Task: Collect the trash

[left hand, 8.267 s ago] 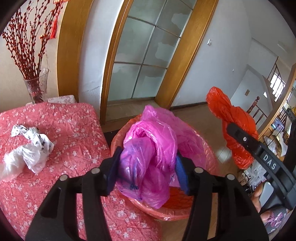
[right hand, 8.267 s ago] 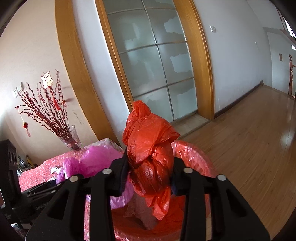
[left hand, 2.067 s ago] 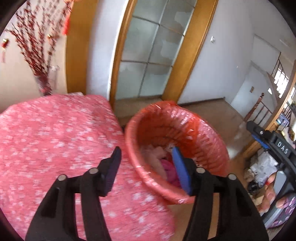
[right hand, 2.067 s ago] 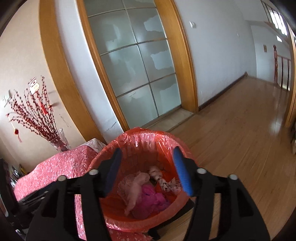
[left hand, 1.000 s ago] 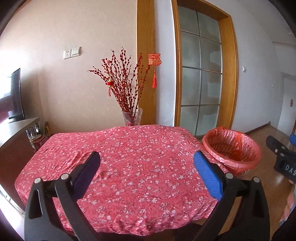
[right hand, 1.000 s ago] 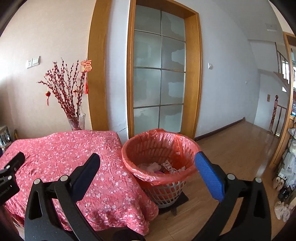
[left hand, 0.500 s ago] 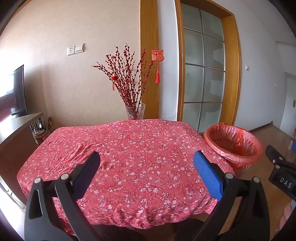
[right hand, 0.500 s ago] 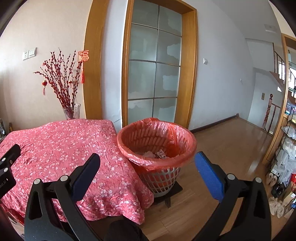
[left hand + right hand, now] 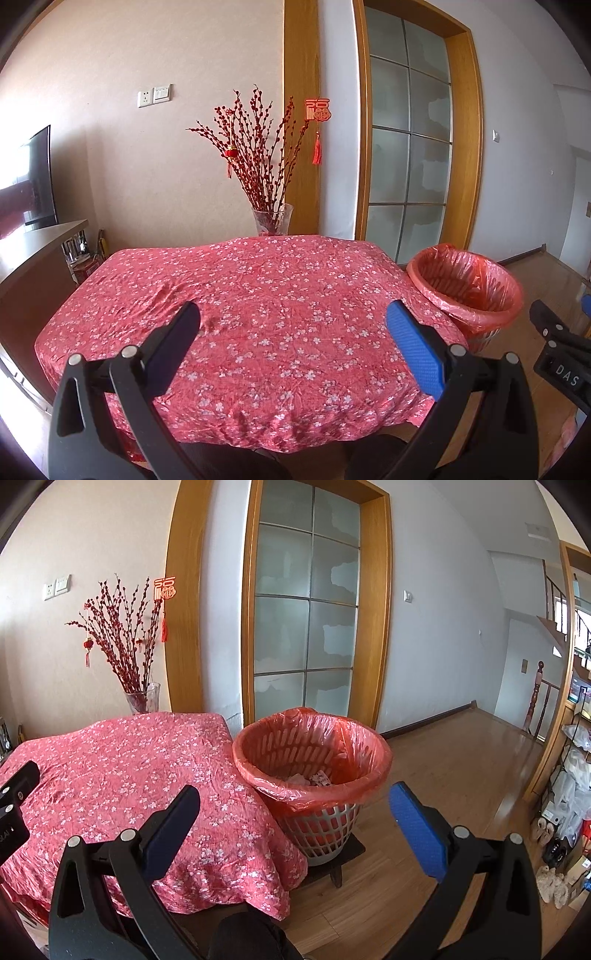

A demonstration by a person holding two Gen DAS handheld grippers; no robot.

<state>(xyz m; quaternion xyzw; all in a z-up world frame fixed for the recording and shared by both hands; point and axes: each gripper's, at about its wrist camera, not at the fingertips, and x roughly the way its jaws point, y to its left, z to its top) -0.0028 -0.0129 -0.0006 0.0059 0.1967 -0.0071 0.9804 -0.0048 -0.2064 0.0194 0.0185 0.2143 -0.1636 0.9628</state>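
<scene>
Nearest the cameras, the left gripper (image 9: 293, 332) is hanging with its jaws spread wide and nothing between them, and the right gripper (image 9: 295, 812) is doing the same, equally wide and equally empty. Both are sitting back from the near edge of the table (image 9: 258, 295), which is wearing a red flowered cloth (image 9: 122, 768). In the left wrist view the cloth is showing only creases and its printed blossoms; no scrap of trash is lying on it that I can make out.

Just past the table's right-hand corner, the bin (image 9: 314, 775) is standing on a dark low stand (image 9: 343, 849) on the wooden floor (image 9: 443, 775), touching or nearly touching the draped cloth. It is lined with an orange bag (image 9: 469, 280), and the trash (image 9: 314, 777) is lying down inside it, seen only as pale crumpled bits at the bottom in the right wrist view.

The relation that matters: the bin is lying ahead and slightly left of centre between the right jaws, while from the left jaws it is sitting well off to the right. So the right gripper is the nearer one. The collecting is looking finished, judging by how things lie.

Farther back, a glass vase (image 9: 272, 219) of red branches (image 9: 122, 635) is standing at the table's far edge, with a frosted glass door (image 9: 306, 627) behind the bin.
</scene>
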